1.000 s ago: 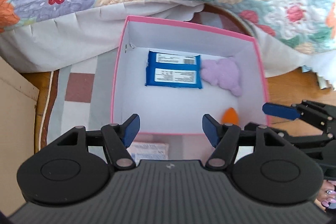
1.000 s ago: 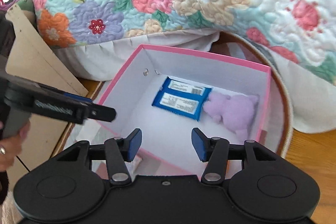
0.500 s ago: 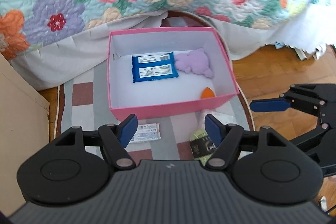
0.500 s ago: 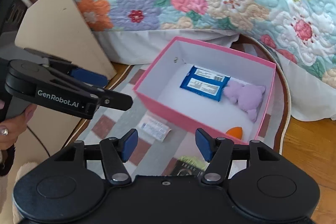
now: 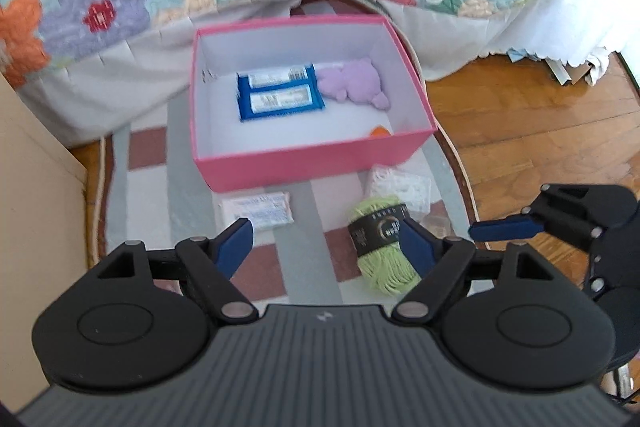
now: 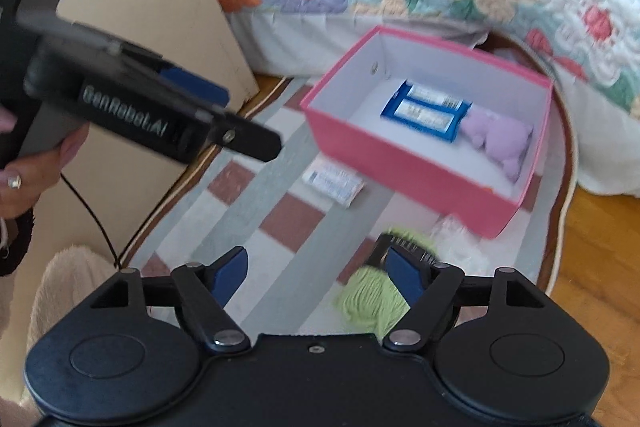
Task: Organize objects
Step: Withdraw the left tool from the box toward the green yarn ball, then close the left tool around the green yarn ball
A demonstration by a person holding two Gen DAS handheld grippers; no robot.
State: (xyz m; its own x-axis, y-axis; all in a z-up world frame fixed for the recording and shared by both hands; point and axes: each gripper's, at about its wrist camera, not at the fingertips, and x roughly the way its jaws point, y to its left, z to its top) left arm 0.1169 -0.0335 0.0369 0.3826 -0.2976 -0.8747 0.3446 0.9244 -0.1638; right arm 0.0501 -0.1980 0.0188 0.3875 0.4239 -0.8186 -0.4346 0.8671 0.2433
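Pink box [image 5: 304,163] sits mid-frame as the collecting place; green yarn [image 5: 382,247] waits lower right; left hand-held gripper [image 5: 326,241] and right hand-held gripper [image 6: 316,273] hover spread, holding nothing.

We hold our left black two-finger tool [image 5: 326,241] level with its blue-padded fingers [image 5: 234,241] spread wide and nothing between them. Our right black two-finger tool [image 6: 316,275] is likewise wide open and bare. Our left hand [image 6: 30,167] grips its handle.
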